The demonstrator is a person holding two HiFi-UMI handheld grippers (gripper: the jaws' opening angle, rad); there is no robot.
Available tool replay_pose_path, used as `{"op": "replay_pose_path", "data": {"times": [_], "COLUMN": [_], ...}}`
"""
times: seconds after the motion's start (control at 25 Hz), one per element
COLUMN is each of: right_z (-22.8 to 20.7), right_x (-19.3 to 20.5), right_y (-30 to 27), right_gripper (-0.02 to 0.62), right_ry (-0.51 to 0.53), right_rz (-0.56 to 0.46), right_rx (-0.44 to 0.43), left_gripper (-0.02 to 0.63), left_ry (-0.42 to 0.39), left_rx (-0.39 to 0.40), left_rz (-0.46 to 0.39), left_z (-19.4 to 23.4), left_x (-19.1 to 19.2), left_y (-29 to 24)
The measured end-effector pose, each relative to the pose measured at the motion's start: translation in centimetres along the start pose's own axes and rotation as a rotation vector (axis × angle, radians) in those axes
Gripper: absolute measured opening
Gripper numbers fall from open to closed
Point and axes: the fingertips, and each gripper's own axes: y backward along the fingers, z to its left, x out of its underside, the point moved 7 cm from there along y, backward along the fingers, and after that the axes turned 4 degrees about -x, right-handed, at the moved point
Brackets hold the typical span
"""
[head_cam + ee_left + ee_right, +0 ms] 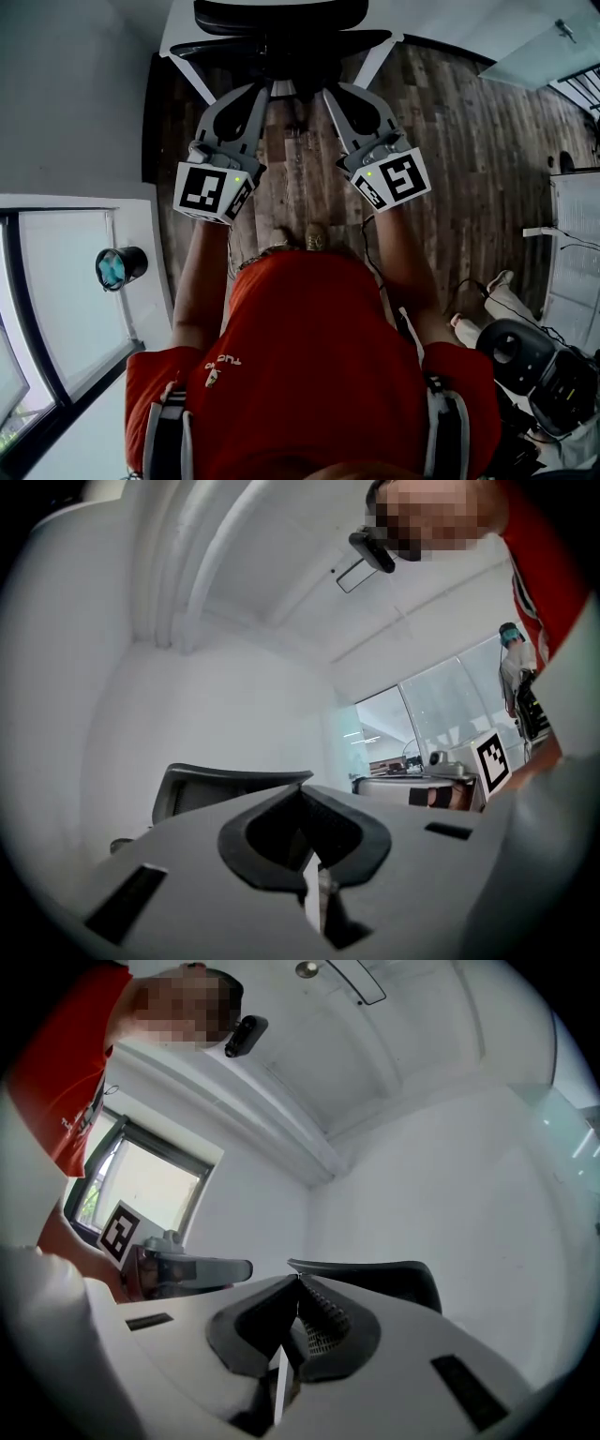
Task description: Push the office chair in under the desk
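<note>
The black office chair [281, 42] stands at the top of the head view, its back toward me, partly under the white desk [180, 28]. Both grippers point at it side by side. My left gripper [265, 89] is shut with nothing between its fingers, and so is my right gripper [330, 91]. Their tips lie close to the chair's back; I cannot tell whether they touch it. In the left gripper view the shut tips [302, 789] sit before the chair's backrest [202, 789]. The right gripper view shows shut tips [298, 1279] with the backrest [384, 1281] behind.
Dark wood floor [450, 131] runs to the right of the chair. A window and sill [84, 281] line the left side, with a small black device [120, 267] on it. Black equipment [525, 361], cables and white furniture [574, 244] crowd the right.
</note>
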Motion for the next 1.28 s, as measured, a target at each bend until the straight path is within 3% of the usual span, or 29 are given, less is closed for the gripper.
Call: {"op": "replay_pose_path", "data": {"times": [0.44, 1.28], "right_z": [1.5, 2.5], "right_x": [0.1, 0.3], "right_y": [0.4, -0.2], "right_gripper": [0.025, 0.025], "right_ry": [-0.03, -0.019], "right_rz": [-0.017, -0.002], "right_rx": [0.013, 0.002], "left_gripper": [0.009, 0.009], "left_ry": [0.021, 0.029], "left_rx": [0.055, 0.078], "left_rz": [-0.013, -0.021], "left_z": [-1.5, -0.9], "left_x": [0.4, 0.3], "left_y": [0.5, 1.0]}}
